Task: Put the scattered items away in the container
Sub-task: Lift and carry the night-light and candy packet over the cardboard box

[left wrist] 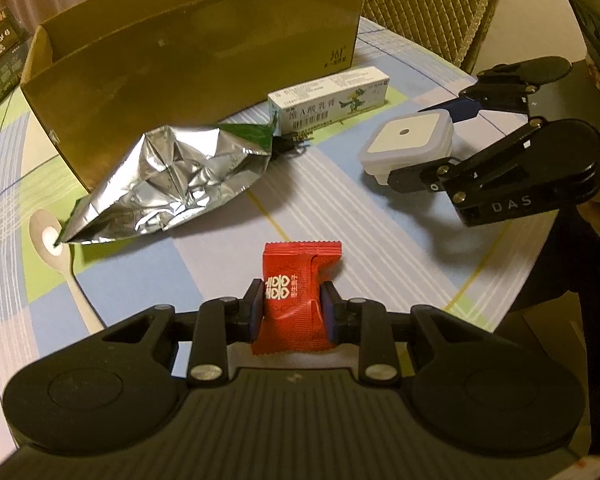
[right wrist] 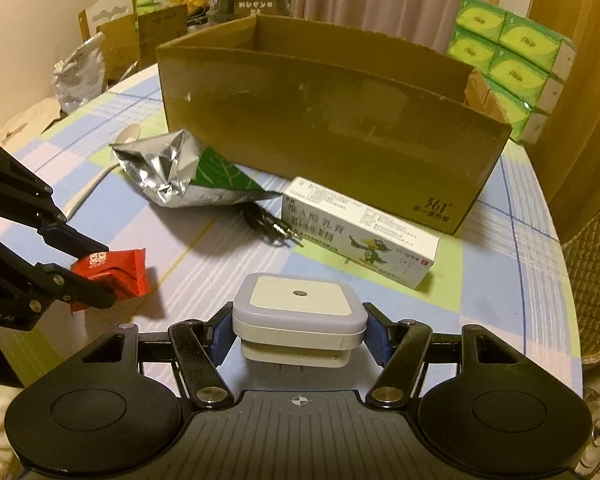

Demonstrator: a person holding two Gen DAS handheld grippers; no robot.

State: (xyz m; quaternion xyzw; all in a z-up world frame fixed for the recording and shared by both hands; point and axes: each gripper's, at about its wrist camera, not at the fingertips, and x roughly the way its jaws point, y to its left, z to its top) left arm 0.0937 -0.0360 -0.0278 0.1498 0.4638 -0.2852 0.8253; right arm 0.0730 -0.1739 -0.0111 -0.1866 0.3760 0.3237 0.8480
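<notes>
A red candy packet point(left wrist: 296, 304) stands between the pads of my left gripper point(left wrist: 294, 300), which is shut on it just above the tablecloth. From the right wrist view the same packet point(right wrist: 118, 270) shows in the left gripper point(right wrist: 100, 276) at the left edge. My right gripper point(right wrist: 298, 332) is shut on a white square night light point(right wrist: 300, 312), one blue pad against each side. The open cardboard box point(left wrist: 204, 60) stands behind. In front of it lie a crumpled silver foil pouch point(left wrist: 172, 184), a white ointment carton point(left wrist: 332, 100), a pale spoon point(left wrist: 60, 256) and a black audio cable point(right wrist: 272, 226).
The round table point(right wrist: 520, 248) carries a checked blue, green and white cloth. Green tissue packs point(right wrist: 508, 52) are stacked behind the box at the right. Cartons and a plastic bag point(right wrist: 76, 72) crowd the far left. A woven chair back point(left wrist: 428, 4) stands beyond the table.
</notes>
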